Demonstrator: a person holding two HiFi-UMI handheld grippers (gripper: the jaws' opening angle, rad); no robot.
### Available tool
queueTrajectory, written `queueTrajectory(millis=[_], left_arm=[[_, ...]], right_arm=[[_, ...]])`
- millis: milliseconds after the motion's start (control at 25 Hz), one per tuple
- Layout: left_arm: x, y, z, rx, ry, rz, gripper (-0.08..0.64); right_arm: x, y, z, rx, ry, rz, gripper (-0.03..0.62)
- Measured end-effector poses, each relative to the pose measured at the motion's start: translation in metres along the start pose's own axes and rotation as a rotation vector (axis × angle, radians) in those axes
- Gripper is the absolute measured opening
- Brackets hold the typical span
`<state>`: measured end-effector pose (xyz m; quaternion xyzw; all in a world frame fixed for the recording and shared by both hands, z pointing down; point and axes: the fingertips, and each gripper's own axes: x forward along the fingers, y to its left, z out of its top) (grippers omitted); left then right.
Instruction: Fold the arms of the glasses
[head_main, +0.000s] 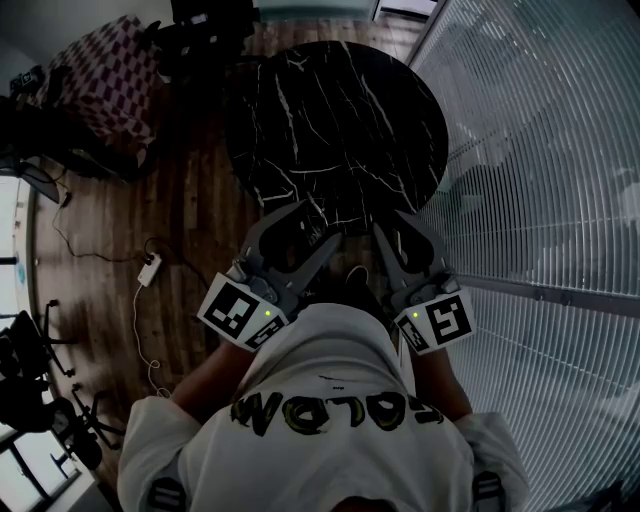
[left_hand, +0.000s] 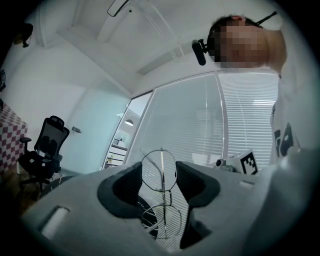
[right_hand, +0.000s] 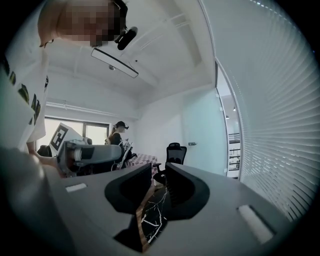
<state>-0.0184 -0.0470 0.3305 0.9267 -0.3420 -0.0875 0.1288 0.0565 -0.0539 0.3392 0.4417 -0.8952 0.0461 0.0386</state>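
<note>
Glasses: thin wire-rimmed glasses stand between the jaws of the left hand-held gripper, one round lens above the other, off the bench.
Left hand-held gripper: clamped across the frame, with a rim against each pad.
Right hand-held gripper: the right hand-held gripper has its jaws drawn narrow with nothing in the gap. It sits just beside the left one.
Bench: the dark marble bench lies beyond and below both jaw tips.
Handling: likely very light, springy and easily bent. The lenses are slippery, so a soft pinch suits.
Where to take hold: probably on an arm near its hinge. The pale line crossing the lenses may be an arm, but the view is too fine to be sure.
</note>
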Motion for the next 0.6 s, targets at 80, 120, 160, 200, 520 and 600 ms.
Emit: queueTrajectory(millis=[80,120,160,200,520,600], left_arm=[[-0.002,-0.002,-0.003,0.003,0.001,-0.001,0.216],[-0.002,-0.003,-0.005,0.004,0.002,-0.001,0.216],[-0.002,-0.004,-0.006,0.005,0.003,-0.002,0.216],[-0.002,-0.004,-0.005,0.005,0.003,-0.001,0.216],[-0.005,-0.006,-0.011,0.004,0.001,-0.004,0.216],[-0.005,-0.008,-0.016,0.005,0.001,-0.005,0.216]], right_arm=[[-0.002,0.001,-0.003,0.001,-0.002,-0.001,0.089],[-0.004,0.001,-0.004,0.001,-0.001,-0.002,0.089],[-0.005,0.000,-0.005,0.001,0.000,-0.003,0.089],[-0.005,0.000,-0.004,-0.001,0.001,-0.003,0.089],[-0.008,0.005,-0.010,0.000,-0.006,-0.001,0.089],[-0.010,0.005,-0.014,-0.001,-0.006,-0.001,0.089]])
